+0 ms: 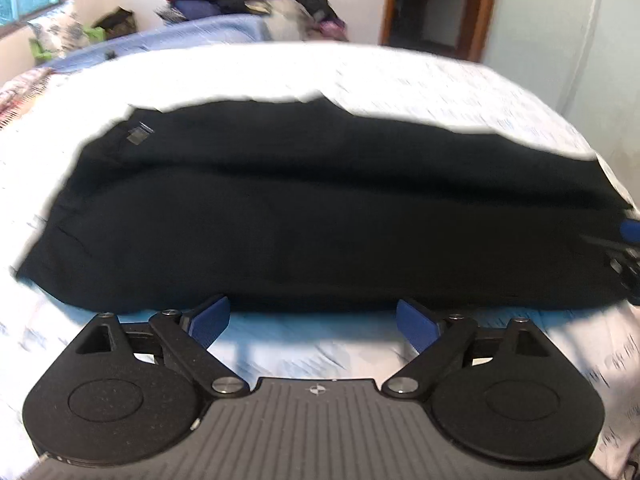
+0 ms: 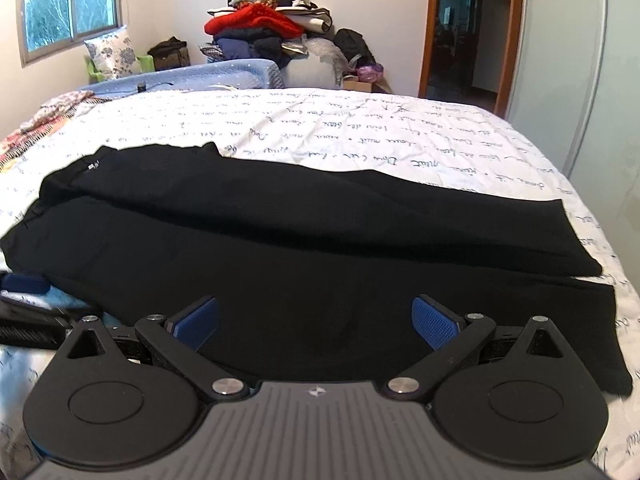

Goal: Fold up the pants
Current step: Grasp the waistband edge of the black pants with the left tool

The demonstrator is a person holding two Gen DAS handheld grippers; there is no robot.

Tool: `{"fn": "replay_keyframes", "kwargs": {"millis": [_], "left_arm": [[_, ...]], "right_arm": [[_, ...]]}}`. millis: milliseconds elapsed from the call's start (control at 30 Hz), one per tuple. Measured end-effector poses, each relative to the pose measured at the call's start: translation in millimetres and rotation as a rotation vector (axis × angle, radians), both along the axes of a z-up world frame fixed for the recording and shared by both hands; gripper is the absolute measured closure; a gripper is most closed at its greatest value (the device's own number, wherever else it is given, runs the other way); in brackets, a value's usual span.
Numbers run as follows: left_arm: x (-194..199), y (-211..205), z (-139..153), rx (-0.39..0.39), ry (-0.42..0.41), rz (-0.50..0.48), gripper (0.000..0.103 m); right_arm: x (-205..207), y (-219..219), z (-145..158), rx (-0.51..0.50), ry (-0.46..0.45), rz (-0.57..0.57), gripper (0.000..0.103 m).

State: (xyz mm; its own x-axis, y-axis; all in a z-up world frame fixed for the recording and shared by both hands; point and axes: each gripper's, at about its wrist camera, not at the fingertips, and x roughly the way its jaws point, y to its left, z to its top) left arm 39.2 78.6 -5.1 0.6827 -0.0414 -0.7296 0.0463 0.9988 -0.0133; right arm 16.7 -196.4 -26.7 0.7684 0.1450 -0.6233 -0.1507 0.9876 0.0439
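The black pants (image 2: 280,248) are spread flat on the bed (image 2: 360,128), just ahead of both grippers. The left gripper (image 1: 314,320) and right gripper (image 2: 316,322) are held wide open, empty. The fabric is judged soft, light and limp; the near edge is best pinched.

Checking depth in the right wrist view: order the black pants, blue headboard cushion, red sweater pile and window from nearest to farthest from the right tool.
1. Black pants, right under the open right tool.
2. Blue headboard cushion, past the bed.
3. Red sweater pile, behind it.
Window, far left: too close to call against the pile.
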Motion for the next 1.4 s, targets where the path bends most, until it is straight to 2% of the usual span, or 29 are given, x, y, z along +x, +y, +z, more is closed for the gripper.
{"fn": "replay_keyframes", "kwargs": {"millis": [100, 233, 367, 467, 567, 600, 733, 800, 933, 1133, 1200, 1267, 1400], "left_arm": [[21, 48, 19, -0.014, -0.056, 0.075, 0.010], [57, 133, 41, -0.184, -0.100, 0.178, 0.011], [98, 199, 52, -0.321, -0.126, 0.236, 0.010], [134, 235, 51, -0.440, -0.115, 0.228, 0.010], [177, 259, 39, -0.575, -0.059, 0.153, 0.010], [191, 263, 31, -0.599, -0.033, 0.140, 0.010], [242, 285, 4, -0.531, 0.036, 0.204, 0.010], [261, 292, -11, -0.526, 0.074, 0.226, 0.010], [282, 294, -29, -0.547, 0.140, 0.202, 0.010], [307, 284, -26, -0.529, 0.136, 0.145, 0.012], [316, 277, -24, -0.470, 0.147, 0.121, 0.020], [321, 271, -25, -0.430, 0.158, 0.101, 0.039], [324, 260, -28, -0.334, 0.153, 0.085, 0.064]], "right_arm": [[13, -6, 7, 0.022, -0.002, 0.003, 0.000], [26, -8, 16, -0.010, -0.031, -0.009, 0.000], [37, -8, 21, -0.036, -0.043, -0.026, 0.000], [45, -7, 18, -0.027, -0.023, -0.035, 0.000], [54, 0, 13, -0.034, 0.006, -0.030, 0.000], [56, 3, 12, -0.040, 0.009, -0.026, 0.000], [63, 14, 7, -0.063, 0.025, -0.018, 0.000], [65, 17, 4, -0.063, 0.037, -0.016, 0.000], [73, 19, -1, -0.064, 0.060, -0.027, 0.000], [87, 23, -9, -0.055, 0.097, -0.034, 0.000], [89, 25, -12, -0.056, 0.105, -0.026, 0.000], [90, 28, -14, -0.060, 0.108, -0.019, 0.000], [92, 31, -16, -0.058, 0.117, -0.002, 0.000]]}}
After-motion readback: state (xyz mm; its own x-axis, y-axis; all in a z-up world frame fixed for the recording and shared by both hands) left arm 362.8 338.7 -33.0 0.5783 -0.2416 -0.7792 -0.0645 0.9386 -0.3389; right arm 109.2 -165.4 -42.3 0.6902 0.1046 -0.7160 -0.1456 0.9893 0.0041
